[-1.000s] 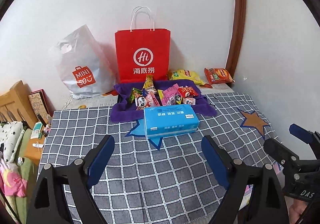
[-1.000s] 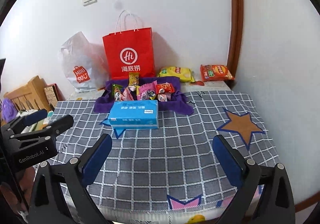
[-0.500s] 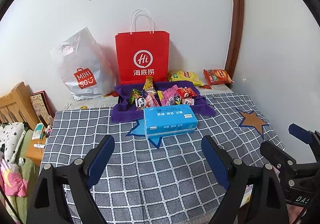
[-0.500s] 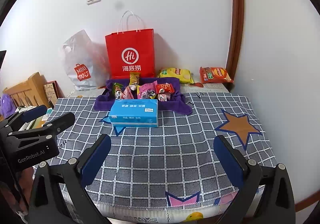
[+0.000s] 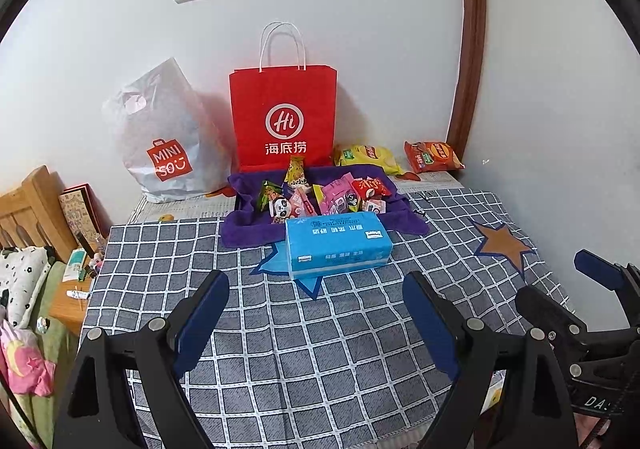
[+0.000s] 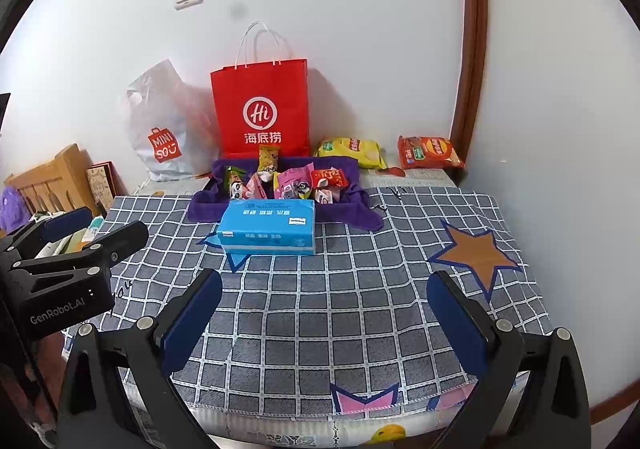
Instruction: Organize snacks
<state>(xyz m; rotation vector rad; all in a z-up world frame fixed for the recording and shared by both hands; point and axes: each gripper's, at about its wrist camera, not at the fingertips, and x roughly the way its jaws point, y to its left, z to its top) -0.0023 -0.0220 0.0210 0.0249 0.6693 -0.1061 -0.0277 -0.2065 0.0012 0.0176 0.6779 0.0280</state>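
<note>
Several small snack packets (image 5: 336,197) lie heaped on a purple cloth (image 5: 248,227) at the back of the checked table; the same packets (image 6: 288,181) show in the right wrist view. A yellow chip bag (image 5: 368,157) and an orange chip bag (image 5: 432,157) lie behind it by the wall. My left gripper (image 5: 316,289) hovers open over the near table, well short of the snacks. To its right, my right gripper (image 6: 324,285) is open too, with nothing between its fingers. Each shows in the other's view: right gripper (image 5: 556,279), left gripper (image 6: 108,227).
A blue tissue pack (image 5: 338,245) lies just in front of the purple cloth. A red paper bag (image 5: 284,121) and a white plastic bag (image 5: 168,145) stand against the back wall. A wooden bed frame (image 5: 28,209) and bedding lie off the table's left edge. A wall closes the right side.
Both views have shifted only slightly; the right wrist view shows a little more of the table's front edge. Both grippers stay open and nothing on the table has moved.
</note>
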